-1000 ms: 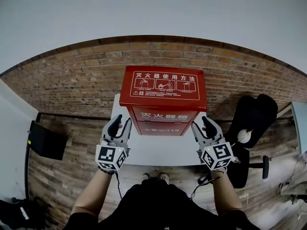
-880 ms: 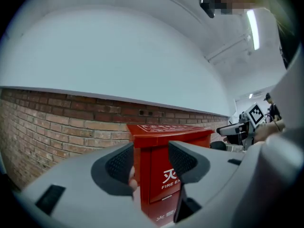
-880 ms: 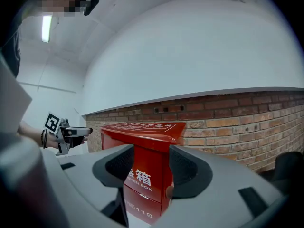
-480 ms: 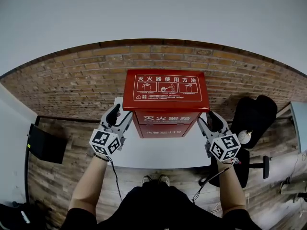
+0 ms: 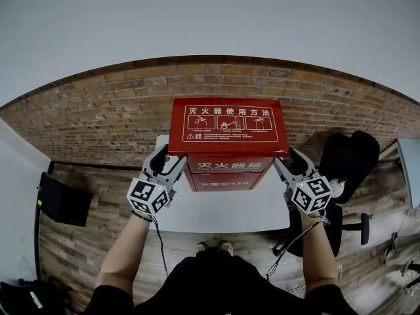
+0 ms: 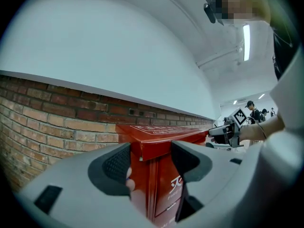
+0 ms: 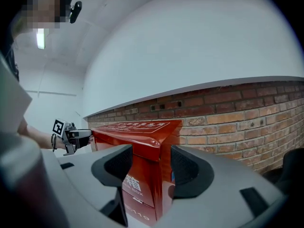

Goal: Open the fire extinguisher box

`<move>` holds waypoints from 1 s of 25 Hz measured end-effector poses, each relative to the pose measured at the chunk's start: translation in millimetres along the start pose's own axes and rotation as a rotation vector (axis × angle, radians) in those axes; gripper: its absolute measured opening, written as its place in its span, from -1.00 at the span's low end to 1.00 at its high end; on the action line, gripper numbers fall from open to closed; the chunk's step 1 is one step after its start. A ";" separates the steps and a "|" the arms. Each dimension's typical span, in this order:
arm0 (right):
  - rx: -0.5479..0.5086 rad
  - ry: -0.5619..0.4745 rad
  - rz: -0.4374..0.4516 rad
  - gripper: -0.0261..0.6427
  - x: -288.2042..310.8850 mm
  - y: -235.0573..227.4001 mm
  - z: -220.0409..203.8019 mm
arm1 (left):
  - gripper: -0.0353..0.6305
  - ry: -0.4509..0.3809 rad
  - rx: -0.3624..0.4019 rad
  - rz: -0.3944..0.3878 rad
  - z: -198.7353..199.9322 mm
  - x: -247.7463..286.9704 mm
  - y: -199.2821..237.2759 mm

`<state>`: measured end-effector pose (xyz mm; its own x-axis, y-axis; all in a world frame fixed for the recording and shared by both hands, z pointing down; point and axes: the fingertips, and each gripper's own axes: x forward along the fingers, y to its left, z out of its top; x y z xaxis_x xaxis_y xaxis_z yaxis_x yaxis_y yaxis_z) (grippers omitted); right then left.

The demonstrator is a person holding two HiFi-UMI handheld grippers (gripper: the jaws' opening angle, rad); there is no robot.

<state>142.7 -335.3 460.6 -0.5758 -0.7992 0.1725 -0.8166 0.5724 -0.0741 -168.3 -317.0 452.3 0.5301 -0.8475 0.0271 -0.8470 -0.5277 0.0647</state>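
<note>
Two grippers flank the red fire extinguisher box (image 5: 226,174), which stands at the far edge of the white table (image 5: 223,210), close to a brick wall (image 5: 98,113). The box's lid (image 5: 228,125), printed with white instructions, overhangs the body on all visible sides. The left gripper (image 5: 165,165) sits at the lid's front left corner with its jaws spread wide. In the left gripper view that corner shows between the pads, which do not press on it. The right gripper (image 5: 291,163) is at the lid's front right corner, its jaws opening, with the corner between them and not clamped.
</note>
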 end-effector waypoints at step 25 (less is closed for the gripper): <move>-0.061 -0.046 0.012 -0.24 -2.1 4.7 71.7 | 0.01 -0.027 -0.028 0.015 72.4 9.1 5.5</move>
<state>137.3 -344.0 389.5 -0.5882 -0.7988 0.1264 -0.8064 0.5912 -0.0160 -171.0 -331.8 380.7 0.5157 -0.8567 0.0008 -0.8531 -0.5135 0.0923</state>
